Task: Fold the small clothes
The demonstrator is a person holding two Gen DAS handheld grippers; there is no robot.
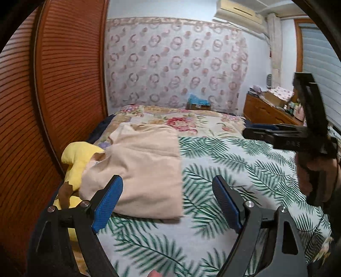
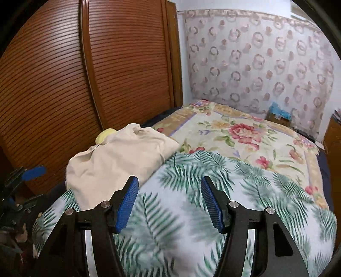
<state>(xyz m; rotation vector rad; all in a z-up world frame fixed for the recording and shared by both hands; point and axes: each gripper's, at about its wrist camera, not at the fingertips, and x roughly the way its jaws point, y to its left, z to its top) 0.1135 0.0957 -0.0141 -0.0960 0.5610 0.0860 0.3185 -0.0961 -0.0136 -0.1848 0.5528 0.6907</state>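
Beside the folded beige garment (image 1: 142, 168) on the bed (image 1: 234, 162), left gripper (image 1: 168, 202) fingers spread wide, holding nothing, right gripper (image 2: 169, 202) fingers parted, empty, near the garment's edge.

A brown louvred wardrobe (image 1: 64, 85) is filling the left of both views. A palm-leaf bedspread (image 1: 234, 170) is covering the lower centre, with a floral quilt (image 2: 245, 136) lying beyond it. A lace curtain with ring patterns (image 1: 174, 61) is hanging at upper centre. An air conditioner (image 1: 238, 10) is sitting at upper right above a cluttered wooden dresser (image 1: 266, 110).
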